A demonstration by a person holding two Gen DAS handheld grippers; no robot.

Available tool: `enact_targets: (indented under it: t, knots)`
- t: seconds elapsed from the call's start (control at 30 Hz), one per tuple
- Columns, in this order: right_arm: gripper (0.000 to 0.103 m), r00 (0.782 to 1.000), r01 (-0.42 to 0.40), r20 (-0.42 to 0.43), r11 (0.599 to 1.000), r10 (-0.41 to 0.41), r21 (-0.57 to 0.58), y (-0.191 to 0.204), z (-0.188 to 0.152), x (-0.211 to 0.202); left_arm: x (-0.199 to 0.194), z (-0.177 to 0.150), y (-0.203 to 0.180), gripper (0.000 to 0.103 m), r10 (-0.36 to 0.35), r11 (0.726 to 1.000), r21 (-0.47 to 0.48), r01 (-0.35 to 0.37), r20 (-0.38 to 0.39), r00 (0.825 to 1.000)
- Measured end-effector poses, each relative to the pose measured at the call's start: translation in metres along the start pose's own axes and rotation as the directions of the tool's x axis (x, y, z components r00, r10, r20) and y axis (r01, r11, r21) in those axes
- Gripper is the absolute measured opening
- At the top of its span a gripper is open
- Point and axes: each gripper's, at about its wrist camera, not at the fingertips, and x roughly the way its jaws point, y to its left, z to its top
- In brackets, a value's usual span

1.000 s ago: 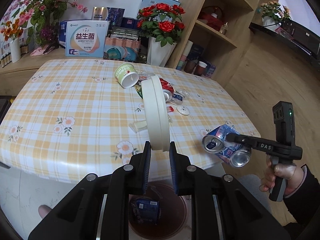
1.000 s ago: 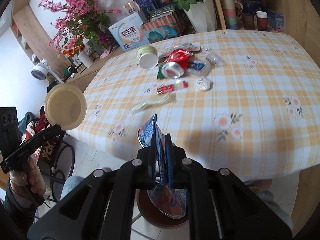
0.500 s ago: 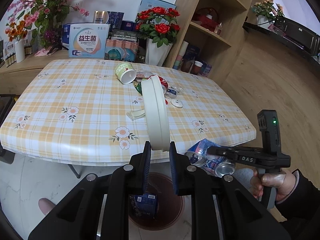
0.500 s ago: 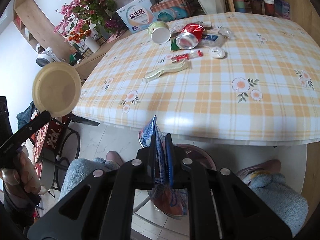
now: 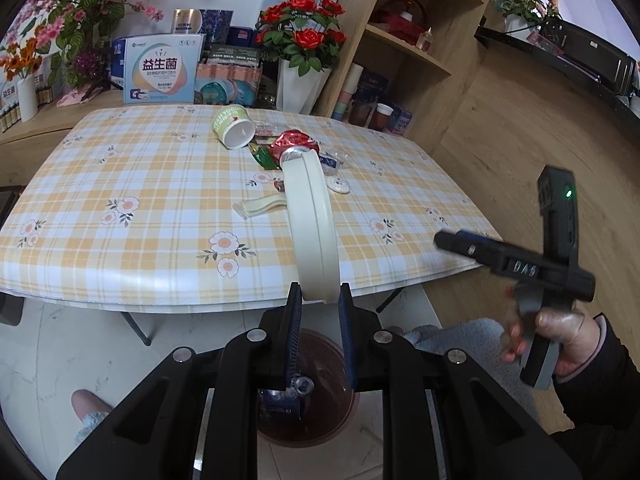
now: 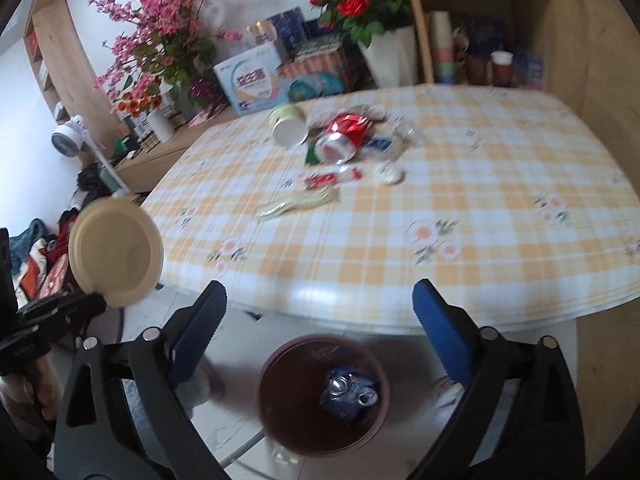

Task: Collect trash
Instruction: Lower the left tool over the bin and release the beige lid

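Seemingly mid-collection, the left wrist view shows the left gripper clenched on the near edge of a cream plastic lid that stands on edge above the near side of the table. Below the fingers sits the brown bin on the floor, with a crushed blue can already inside. At the right, a hand holds the right gripper, with nothing seen in it. Far on the checked cloth lies the rest of the trash: a green yogurt cup, a crushed red can, a small white cap and a pale wrapper.

From the right wrist view, the right gripper is opening wide, with nothing between the jaws; the bin lies directly beneath with the blue can at the bottom, so that drop looks done. The left gripper at the near left holds the lid up beside the table edge, to the left of the bin.

I judge the lid's disposal to be the step in hand: carry it rightward over the bin mouth, then release. Afterwards the free right gripper should reach far toward the red can and the cup.
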Motion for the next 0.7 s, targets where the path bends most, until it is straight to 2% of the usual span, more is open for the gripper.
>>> enact_targets:
  t: [0.3, 0.7]
  knots:
    - [0.097, 0.990, 0.097, 0.100, 0.995, -0.100, 0.034, -0.027, 0.019, -0.028, 0.025, -0.009, -0.010, 0.018, -0.018, 0.999, 0.025, 0.020, -0.090, 0.996]
    - [0.097, 0.985, 0.128, 0.107, 0.988, -0.136, 0.084, -0.052, 0.018, -0.033, 0.052, -0.015, -0.021, 0.018, -0.026, 0.998, 0.047, 0.034, -0.166, 0.986]
